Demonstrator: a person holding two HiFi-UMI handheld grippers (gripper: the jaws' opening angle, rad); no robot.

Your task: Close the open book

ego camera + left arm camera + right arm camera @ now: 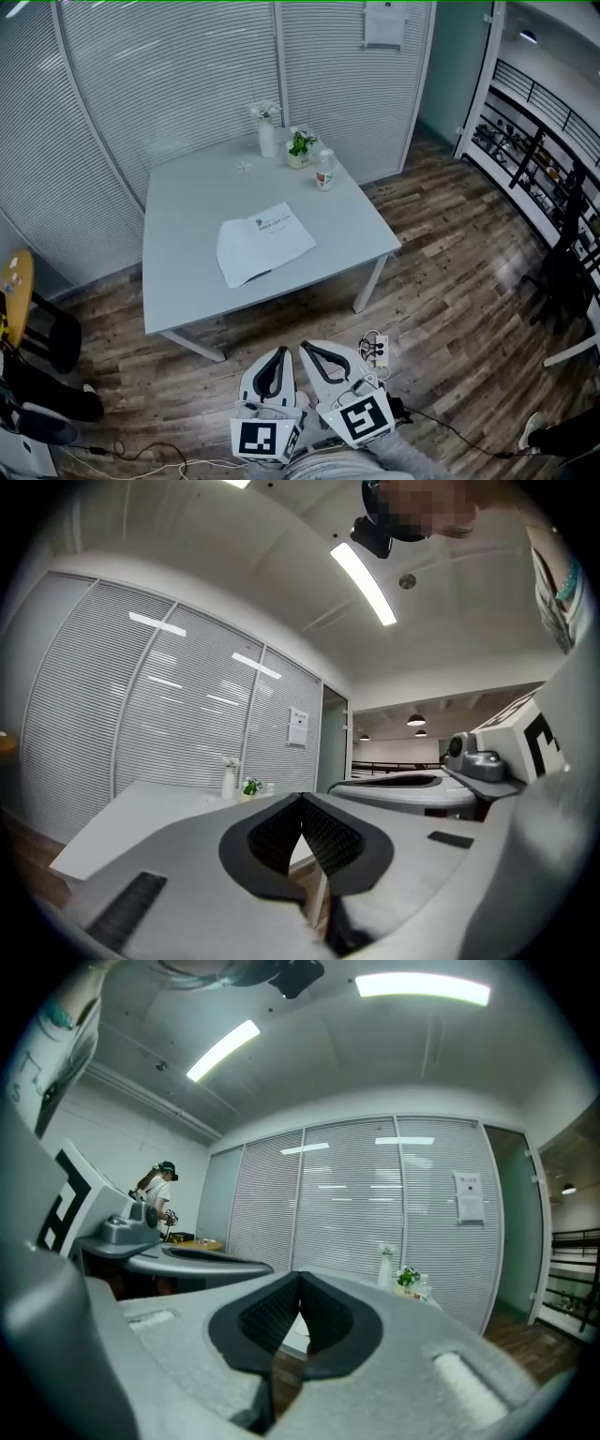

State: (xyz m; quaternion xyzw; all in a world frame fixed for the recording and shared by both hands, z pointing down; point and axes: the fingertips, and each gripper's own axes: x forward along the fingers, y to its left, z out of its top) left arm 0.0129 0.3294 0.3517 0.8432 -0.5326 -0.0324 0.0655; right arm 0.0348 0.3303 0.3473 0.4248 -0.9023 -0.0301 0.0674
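Low over the floor, the left gripper (280,352) and the right gripper (306,348) are hovering side by side, each pressing its jaws together on nothing. Well apart from them, the open book (265,242) is lying flat mid-worktop (187,202), pages spread. Judging by this, the whole closing is waiting to be done.

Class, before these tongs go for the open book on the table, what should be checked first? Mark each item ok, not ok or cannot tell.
1. Book open, pages up on the table: ok.
2. Left tongs shut and empty: ok.
3. Right tongs shut and empty: ok.
4. Tongs within reach of the book: not ok, both are short of the table's near edge.
5. Vase, plant and bottle apart from the book: ok, at the far side.
6. Where the spine lies: cannot tell.
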